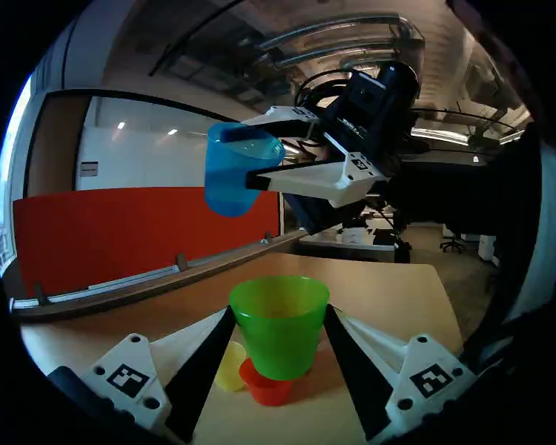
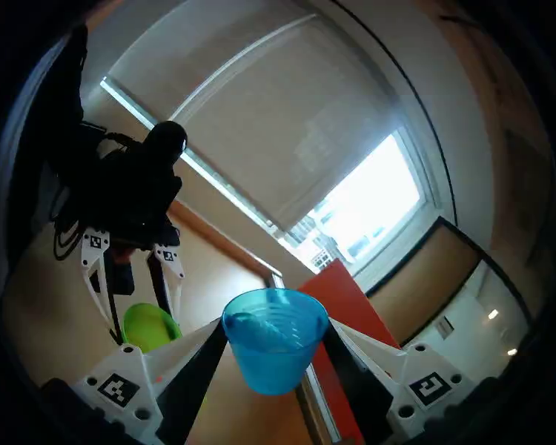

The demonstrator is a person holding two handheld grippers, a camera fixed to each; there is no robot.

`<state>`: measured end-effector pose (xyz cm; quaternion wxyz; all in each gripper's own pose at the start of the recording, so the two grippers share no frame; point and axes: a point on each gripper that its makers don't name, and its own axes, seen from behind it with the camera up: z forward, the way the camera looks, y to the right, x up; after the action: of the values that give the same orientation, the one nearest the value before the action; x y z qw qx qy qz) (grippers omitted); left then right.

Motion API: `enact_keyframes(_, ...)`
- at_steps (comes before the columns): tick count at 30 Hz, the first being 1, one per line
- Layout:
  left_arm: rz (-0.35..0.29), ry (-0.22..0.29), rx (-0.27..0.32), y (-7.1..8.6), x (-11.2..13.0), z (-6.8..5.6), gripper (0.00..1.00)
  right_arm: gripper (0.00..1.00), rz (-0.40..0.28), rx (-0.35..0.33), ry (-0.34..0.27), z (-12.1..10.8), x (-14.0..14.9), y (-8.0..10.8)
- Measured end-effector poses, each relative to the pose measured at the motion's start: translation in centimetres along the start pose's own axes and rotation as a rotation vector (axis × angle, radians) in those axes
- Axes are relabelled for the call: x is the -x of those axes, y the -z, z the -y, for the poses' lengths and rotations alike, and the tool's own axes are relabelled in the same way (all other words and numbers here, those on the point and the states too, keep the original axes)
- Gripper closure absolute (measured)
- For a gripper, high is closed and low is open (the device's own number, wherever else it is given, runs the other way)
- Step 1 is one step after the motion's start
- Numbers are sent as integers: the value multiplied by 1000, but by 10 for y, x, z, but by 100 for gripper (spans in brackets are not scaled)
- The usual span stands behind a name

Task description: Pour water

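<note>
Partly behind green cup [image 1: 279, 326], yellow cup [image 1: 228, 368].

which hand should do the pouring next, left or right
Right. The right gripper holds the blue cup raised higher than the green cup, which the left gripper holds upright low over the table. Tipping the blue one looks the likely move.

My left gripper view sits low over the bench [image 1: 396, 297], looking level along its fingers [image 1: 204, 356] toward the red partition [image 1: 130, 237], with the green cup [image 1: 279, 326] close against the lens. My right gripper view rides higher, rolled and pitched up at the window [image 2: 374, 200], the blue cup [image 2: 276, 348] just as close. Each catches the other farther off: the right gripper [image 1: 237, 157] overhead, the left gripper [image 2: 148, 328] down-left. Both share cups, partition and bench.
</note>
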<state>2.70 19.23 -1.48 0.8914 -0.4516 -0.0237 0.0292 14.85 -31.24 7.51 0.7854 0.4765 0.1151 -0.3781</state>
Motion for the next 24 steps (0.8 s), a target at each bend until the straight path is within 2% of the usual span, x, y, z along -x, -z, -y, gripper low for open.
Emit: enact_keyframes(24,-3,-9,9,-4,-1,-3,14,9,37,6,128,-6,2,-5)
